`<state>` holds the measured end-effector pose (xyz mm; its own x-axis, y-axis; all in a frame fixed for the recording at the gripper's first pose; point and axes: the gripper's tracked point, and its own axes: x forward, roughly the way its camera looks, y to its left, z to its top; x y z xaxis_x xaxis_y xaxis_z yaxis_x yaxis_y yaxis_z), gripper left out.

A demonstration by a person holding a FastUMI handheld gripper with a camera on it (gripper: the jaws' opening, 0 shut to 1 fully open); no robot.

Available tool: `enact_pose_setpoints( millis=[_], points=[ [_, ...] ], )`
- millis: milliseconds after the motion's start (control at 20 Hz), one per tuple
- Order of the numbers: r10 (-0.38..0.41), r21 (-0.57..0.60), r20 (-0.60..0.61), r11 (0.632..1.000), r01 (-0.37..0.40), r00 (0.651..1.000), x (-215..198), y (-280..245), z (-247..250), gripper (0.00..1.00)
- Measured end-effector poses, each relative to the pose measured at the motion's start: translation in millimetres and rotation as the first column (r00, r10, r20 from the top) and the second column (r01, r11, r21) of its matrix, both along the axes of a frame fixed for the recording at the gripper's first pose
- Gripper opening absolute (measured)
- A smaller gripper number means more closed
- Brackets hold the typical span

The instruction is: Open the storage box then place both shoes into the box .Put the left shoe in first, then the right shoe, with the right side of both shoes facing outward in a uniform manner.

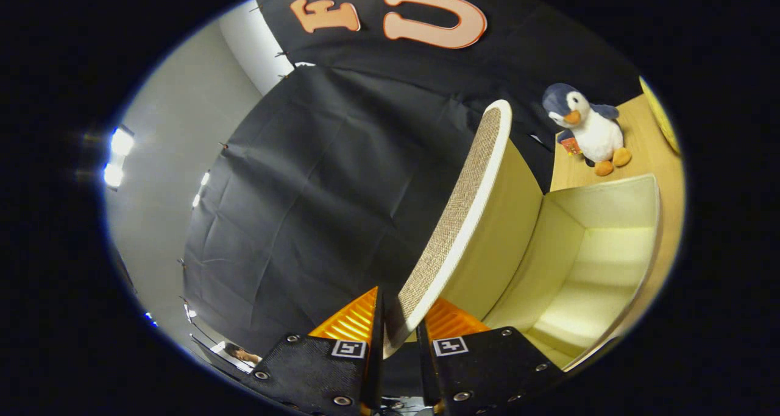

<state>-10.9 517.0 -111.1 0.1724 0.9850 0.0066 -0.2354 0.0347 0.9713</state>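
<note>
My gripper (pixel 399 318) is shut on the front edge of the storage box lid (pixel 463 209), one finger on each face. The lid is a flat panel with a woven beige outer face and a white rim, and it stands raised, swung up from the box. To the right of the lid lies the open storage box (pixel 609 215), cream-coloured inside, with nothing in it that I can see. The view is tilted, so the box appears rolled to one side.
A plush penguin (pixel 588 126) sits on the light wooden tabletop (pixel 640 136) beyond the box. A yellow rounded object (pixel 658 114) shows past the penguin. Black cloth hangs behind the lid, with a grey wall and bright lamps (pixel 117 157) further left.
</note>
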Motion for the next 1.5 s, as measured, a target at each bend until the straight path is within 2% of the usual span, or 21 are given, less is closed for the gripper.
enact_pose_setpoints(
  millis=[150, 350, 450, 500, 650, 800, 950, 1150, 1300, 1500],
  points=[
    [0.011, -0.015, -0.026, 1.0, -0.011, 1.0, 13, 37, 7, 0.26],
    [-0.011, -0.083, -0.023, 0.997, 0.009, 1.0, 27, 88, 8, 0.27],
    [-0.026, -0.133, -0.012, 0.991, 0.024, 1.0, 30, 101, -1, 0.4],
    [-0.028, -0.152, -0.017, 0.988, 0.025, 0.999, 30, 102, -7, 0.43],
    [-0.042, -0.241, 0.042, 0.969, 0.051, 0.998, 28, 81, -24, 0.71],
    [-0.088, -0.292, 0.099, 0.95, 0.113, 0.991, 34, 40, -30, 0.81],
    [-0.166, -0.323, 0.178, 0.921, 0.218, 0.97, 46, -20, -16, 0.87],
    [-0.257, -0.391, 0.291, 0.847, 0.359, 0.922, 81, -106, 0, 0.9],
    [-0.3, -0.477, 0.362, 0.754, 0.452, 0.883, 87, -177, -23, 0.92],
    [-0.318, -0.579, 0.405, 0.636, 0.51, 0.857, 73, -250, -56, 0.95]
  ],
)
